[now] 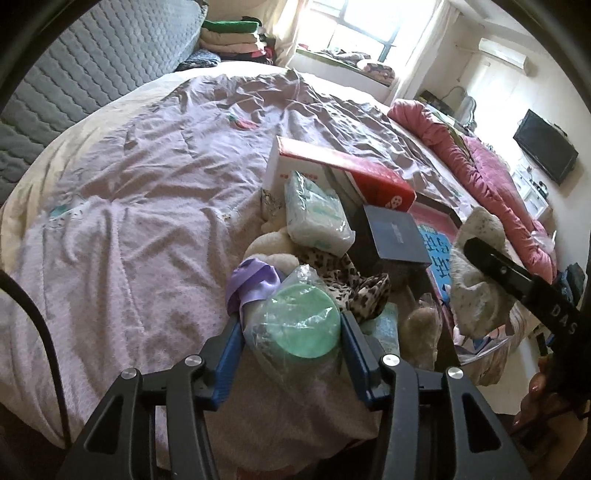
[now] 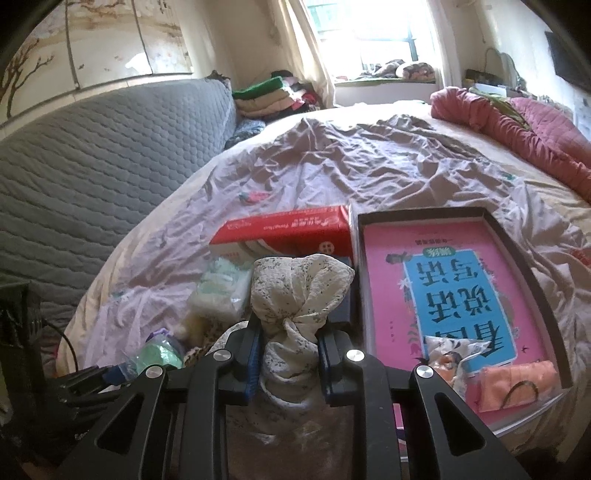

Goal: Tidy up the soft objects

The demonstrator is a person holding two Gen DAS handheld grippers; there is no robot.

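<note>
The soft cream cloth bundle with tiny dots, tied in a knot point(image 2: 295, 302), is squeezed between the right tongs point(image 2: 286, 360), lifted a bit above the bed. The left tongs point(image 1: 291, 332) are clamped on a round green sponge in a clear plastic bag point(image 1: 301, 325), by the pile of soft things. I think both are being carried to a sorting spot. Next, each needs a gentle set-down, maybe in the dark tray with the pink book point(image 2: 517, 258). Around them is the wrinkly pale purple bed sheet point(image 1: 140, 192), a grey quilted headboard point(image 2: 92, 166) and a bright window point(image 2: 376, 33).
</note>
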